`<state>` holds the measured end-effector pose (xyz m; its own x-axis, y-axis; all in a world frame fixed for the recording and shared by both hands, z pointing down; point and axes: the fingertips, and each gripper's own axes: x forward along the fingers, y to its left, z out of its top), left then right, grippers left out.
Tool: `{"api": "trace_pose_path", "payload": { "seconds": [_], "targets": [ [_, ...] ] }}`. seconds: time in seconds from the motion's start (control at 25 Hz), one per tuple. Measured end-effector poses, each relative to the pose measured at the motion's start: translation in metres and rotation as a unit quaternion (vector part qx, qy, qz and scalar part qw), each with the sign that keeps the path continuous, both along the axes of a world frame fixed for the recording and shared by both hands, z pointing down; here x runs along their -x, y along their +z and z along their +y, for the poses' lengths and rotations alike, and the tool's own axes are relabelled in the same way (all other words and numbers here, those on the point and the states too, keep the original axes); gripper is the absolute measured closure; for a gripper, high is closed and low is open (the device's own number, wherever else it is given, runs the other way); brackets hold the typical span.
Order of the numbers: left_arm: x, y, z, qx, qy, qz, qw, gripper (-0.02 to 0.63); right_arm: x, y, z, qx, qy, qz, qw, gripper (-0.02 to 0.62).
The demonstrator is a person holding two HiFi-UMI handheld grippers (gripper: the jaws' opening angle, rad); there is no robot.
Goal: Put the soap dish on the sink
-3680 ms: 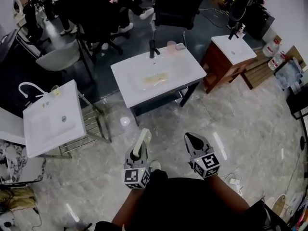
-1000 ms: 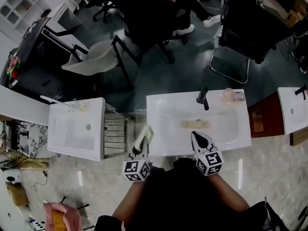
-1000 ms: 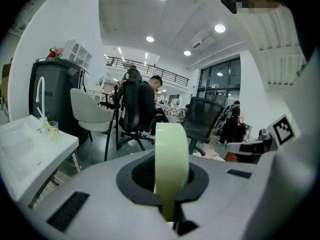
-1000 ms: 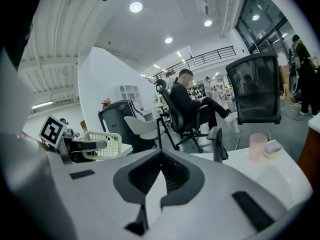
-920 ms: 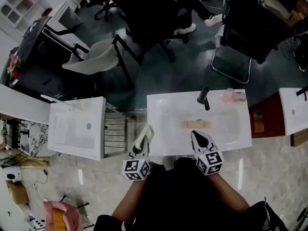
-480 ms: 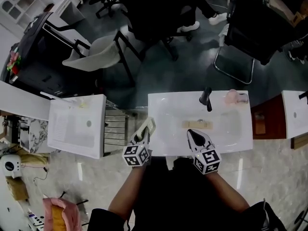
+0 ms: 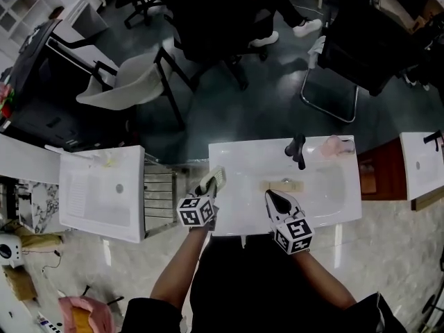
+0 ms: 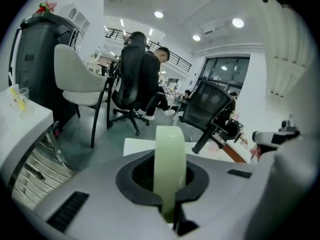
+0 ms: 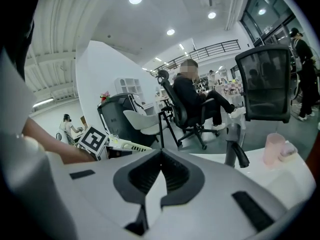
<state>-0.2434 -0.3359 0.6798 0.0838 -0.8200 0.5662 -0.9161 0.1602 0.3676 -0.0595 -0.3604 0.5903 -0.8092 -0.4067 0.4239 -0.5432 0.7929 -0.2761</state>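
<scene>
My left gripper [image 7: 207,191] has its fingers closed on the soap dish [image 8: 169,170]. They grip it edge-on by one end, over the near left corner of the sink [image 7: 239,155]. I judge the dish light, stiff and a little slick, probably plastic. A grip on the rim should hold, but the dish could pivot, so I want it flat before I let go. My right gripper [image 7: 272,198] hangs just to the right over the near rim, fingers closed on nothing. The sink top looks white, smooth and hard, with flat room along its left edge. A tan bar [image 7: 282,185] lies in the basin. At the far rim stand a black tap [image 7: 297,148] and a pink cup [image 7: 334,146]. Another sink [image 7: 97,196] stands to the left. Beyond are dark floor, chairs [image 7: 132,82] and a seated person [image 8: 150,79].
</scene>
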Motion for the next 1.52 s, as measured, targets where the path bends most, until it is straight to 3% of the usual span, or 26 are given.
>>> {"api": "trace_pose_path", "payload": {
  "seconds": [0.48,0.88,1.32,1.52],
  "targets": [
    [0.031,0.056,-0.066,0.036,0.059,0.057,0.996,0.589,0.039,0.021,-0.045,0.011,0.04,0.033,0.999,0.598],
    [0.026,0.1,-0.093,0.073,0.077,0.112,0.988,0.588,0.028,0.04,-0.063,0.023,0.072,0.072,0.995,0.598],
    [0.033,0.119,-0.112,0.092,0.066,0.086,0.9898,0.535,0.028,0.047,-0.065,0.032,0.08,0.068,0.994,0.598],
    [0.032,0.126,-0.115,0.108,0.073,0.042,0.9906,0.423,0.028,0.047,-0.068,0.028,0.072,0.066,0.995,0.598]
  ]
}}
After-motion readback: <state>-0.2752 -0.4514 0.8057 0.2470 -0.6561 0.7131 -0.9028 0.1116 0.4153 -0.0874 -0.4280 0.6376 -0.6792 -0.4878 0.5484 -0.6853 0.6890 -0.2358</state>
